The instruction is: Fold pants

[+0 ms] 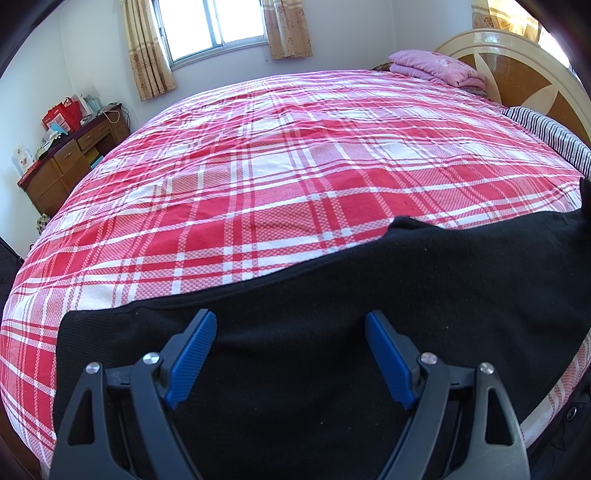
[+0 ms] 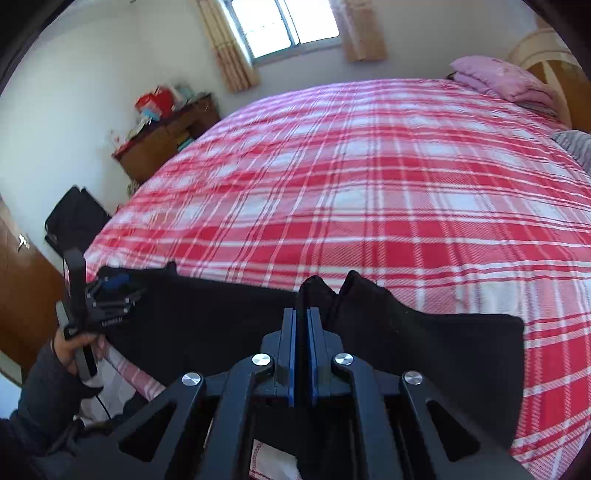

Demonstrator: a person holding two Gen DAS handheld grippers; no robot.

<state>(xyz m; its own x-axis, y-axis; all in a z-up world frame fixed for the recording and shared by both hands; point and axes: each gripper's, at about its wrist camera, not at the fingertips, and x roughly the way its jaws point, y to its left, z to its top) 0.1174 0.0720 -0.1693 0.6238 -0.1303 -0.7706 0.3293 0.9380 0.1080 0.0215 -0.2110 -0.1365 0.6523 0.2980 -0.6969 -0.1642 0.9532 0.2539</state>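
Note:
Black pants (image 1: 332,314) lie along the near edge of a bed with a red and white plaid cover (image 1: 295,166). My left gripper (image 1: 290,321) is open just above the pants, its blue pads apart, holding nothing. In the right wrist view my right gripper (image 2: 301,312) is shut on a raised fold of the black pants (image 2: 424,350), lifting the cloth into a peak. The left gripper (image 2: 110,282) also shows there at the left, held in a hand over the pants' left end.
A folded pink blanket (image 1: 436,68) and a striped pillow (image 1: 550,133) lie at the headboard on the right. A wooden desk (image 1: 70,158) with clutter stands at the far left wall under a window (image 1: 214,26). A black bag (image 2: 74,218) sits beside the bed.

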